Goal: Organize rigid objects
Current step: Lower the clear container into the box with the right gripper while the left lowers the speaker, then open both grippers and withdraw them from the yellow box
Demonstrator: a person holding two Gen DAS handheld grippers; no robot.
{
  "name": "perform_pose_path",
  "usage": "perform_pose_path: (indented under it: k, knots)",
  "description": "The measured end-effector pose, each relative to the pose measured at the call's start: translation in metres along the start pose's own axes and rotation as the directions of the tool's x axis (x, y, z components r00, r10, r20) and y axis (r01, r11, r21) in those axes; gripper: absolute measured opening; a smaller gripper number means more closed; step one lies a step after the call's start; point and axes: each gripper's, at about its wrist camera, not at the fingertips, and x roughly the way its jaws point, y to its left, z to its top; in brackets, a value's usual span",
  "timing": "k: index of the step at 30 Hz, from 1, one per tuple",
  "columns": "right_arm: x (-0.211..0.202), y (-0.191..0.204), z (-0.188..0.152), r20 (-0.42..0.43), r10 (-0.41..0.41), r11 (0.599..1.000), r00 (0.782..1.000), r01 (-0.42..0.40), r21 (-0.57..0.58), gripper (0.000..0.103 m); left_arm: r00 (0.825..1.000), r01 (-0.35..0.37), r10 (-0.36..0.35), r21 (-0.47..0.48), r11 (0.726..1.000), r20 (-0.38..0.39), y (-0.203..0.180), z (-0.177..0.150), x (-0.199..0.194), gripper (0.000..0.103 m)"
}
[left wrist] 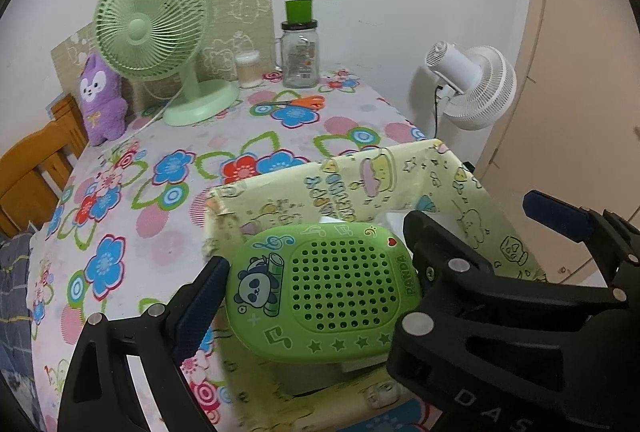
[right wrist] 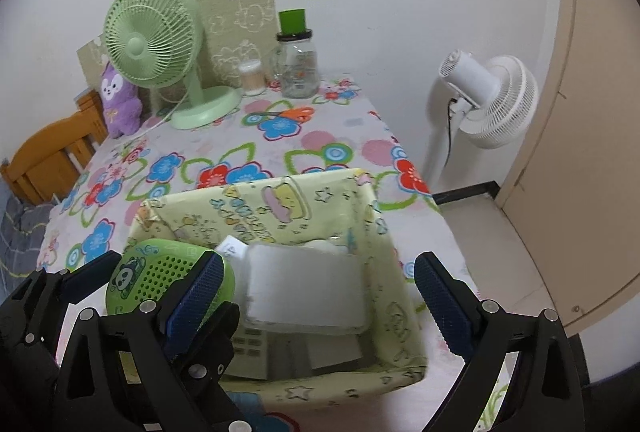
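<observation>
Between the left gripper's (left wrist: 320,252) fingers — green panda case (left wrist: 328,292), clamped.

Green panda case (left wrist: 326,294) hides most of the fabric bin's (left wrist: 472,191) contents. Remote-like keypad (right wrist: 250,346) half buried under white box (right wrist: 308,288). Jar (left wrist: 299,57) label unreadable.

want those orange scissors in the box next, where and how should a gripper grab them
Grip the orange scissors across the orange handle loops, coming from above. They lie flat on the floral tablecloth, so only the top is reachable, and the handles are the bulkiest part; the blades look thin and low. The right gripper is open and empty, so it probably suits.
</observation>
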Motion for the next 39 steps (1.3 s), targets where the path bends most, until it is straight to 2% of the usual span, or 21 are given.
perform_pose_path:
  k: [10, 15, 23, 28, 39]
  knots:
    - [0.016, -0.018, -0.002, -0.038, -0.009, 0.999, 0.999, 0.011, 0.041, 0.098, 1.0, 0.014, -0.013, 0.019, 1.0, -0.026, -0.013, 0.004, 0.02, 0.095]
    - [0.024, -0.016, -0.003, -0.054, -0.018, 0.999, 0.998, 0.019, 0.027, 0.098, 0.996, 0.025, -0.024, 0.004, 1.0, -0.084, -0.013, 0.001, 0.035, 0.095]
    - [0.03, -0.017, -0.007, -0.074, -0.01, 0.999, 0.997, 0.012, 0.031, 0.098, 0.997, 0.019, -0.017, 0.027, 0.999, -0.075, -0.018, -0.002, 0.035, 0.096]
    - [0.028, -0.017, -0.01, -0.076, -0.012, 0.999, 0.997, 0.014, 0.03, 0.098, 0.997, 0.012, -0.009, 0.035, 0.999, -0.079, -0.019, -0.004, 0.034, 0.101]
    - [0.008, -0.016, -0.013, -0.039, -0.017, 0.999, 0.999, 0.018, 0.032, 0.098, 0.999, -0.004, 0.006, 0.036, 0.999, -0.054, -0.017, -0.009, 0.01, 0.103]
